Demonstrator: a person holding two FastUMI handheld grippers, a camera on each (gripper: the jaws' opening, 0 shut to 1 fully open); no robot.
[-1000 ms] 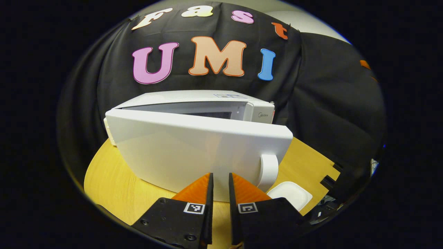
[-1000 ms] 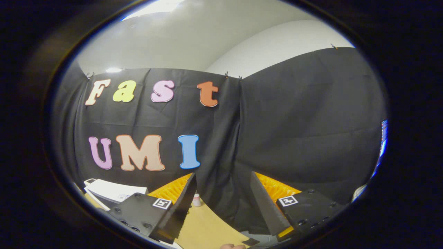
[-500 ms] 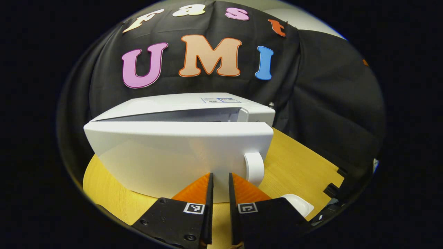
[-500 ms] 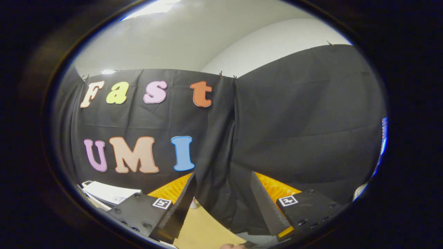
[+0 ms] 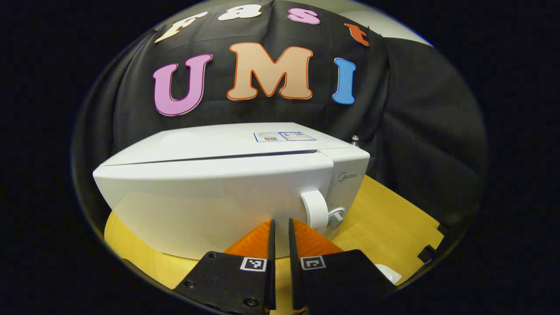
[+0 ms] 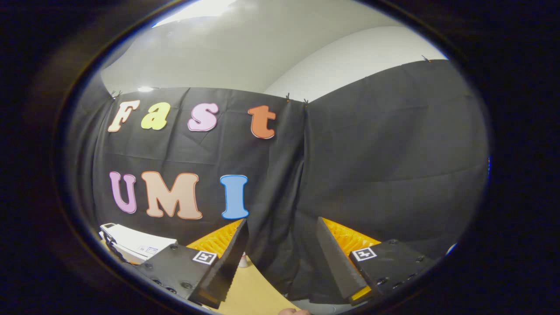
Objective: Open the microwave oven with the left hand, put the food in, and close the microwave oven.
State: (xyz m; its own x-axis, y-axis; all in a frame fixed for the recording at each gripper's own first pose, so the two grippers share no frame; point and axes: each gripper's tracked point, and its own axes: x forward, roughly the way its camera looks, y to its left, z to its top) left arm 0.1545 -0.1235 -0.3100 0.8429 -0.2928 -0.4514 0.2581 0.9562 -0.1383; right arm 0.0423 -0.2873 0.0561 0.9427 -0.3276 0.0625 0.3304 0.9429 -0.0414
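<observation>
Two fingers of the left gripper (image 5: 280, 227) stand nearly closed, holding nothing, just before the microwave oven door (image 5: 210, 205) at the lower centre. The microwave oven (image 5: 227, 183) sits on the wooden bench (image 5: 385, 218), its door almost shut. The right gripper (image 6: 282, 245) is open and empty, pointing at the booth's wall.

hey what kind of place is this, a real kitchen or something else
Likely a staged recording booth, not a real kitchen: a white microwave oven sits alone on a bare wooden table, with black cloth hung as a backdrop under a plain white wall.
</observation>
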